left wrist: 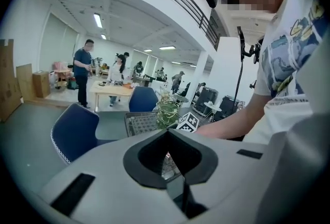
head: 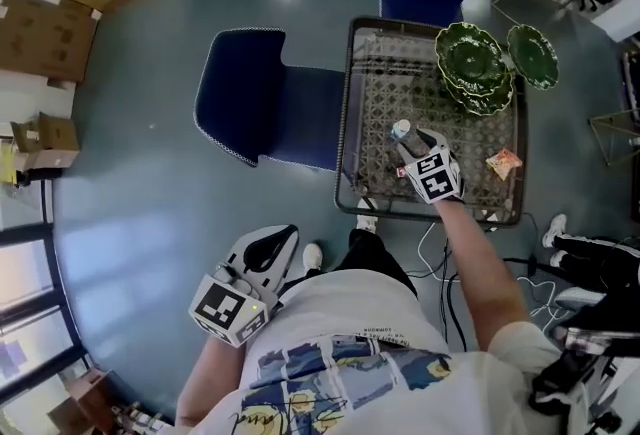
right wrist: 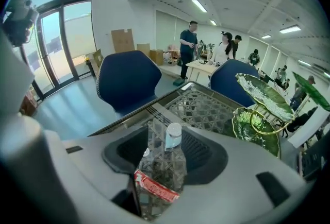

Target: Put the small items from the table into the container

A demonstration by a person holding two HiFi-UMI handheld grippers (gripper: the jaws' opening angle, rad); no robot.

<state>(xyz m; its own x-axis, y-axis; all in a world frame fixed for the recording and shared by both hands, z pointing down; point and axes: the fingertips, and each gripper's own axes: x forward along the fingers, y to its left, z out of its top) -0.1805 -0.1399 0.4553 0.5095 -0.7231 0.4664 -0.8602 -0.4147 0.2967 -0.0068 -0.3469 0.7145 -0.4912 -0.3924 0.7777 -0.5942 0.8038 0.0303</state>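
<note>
Right of centre in the head view, the bottle (right wrist: 166, 164) is seen over the mesh worktop (head: 385, 83), cap pointed away, framed between the jaws of the right hand-held gripper (head: 407, 147). Those jaws are spread wide and not pressed on it. The left hand-held gripper (head: 278, 243) is held at lower left, well off the worktop, jaws brought together and empty. A packet (head: 503, 161) is spotted near the worktop's right rim, with green dishes (head: 475, 63) stacked at upper right.
</note>
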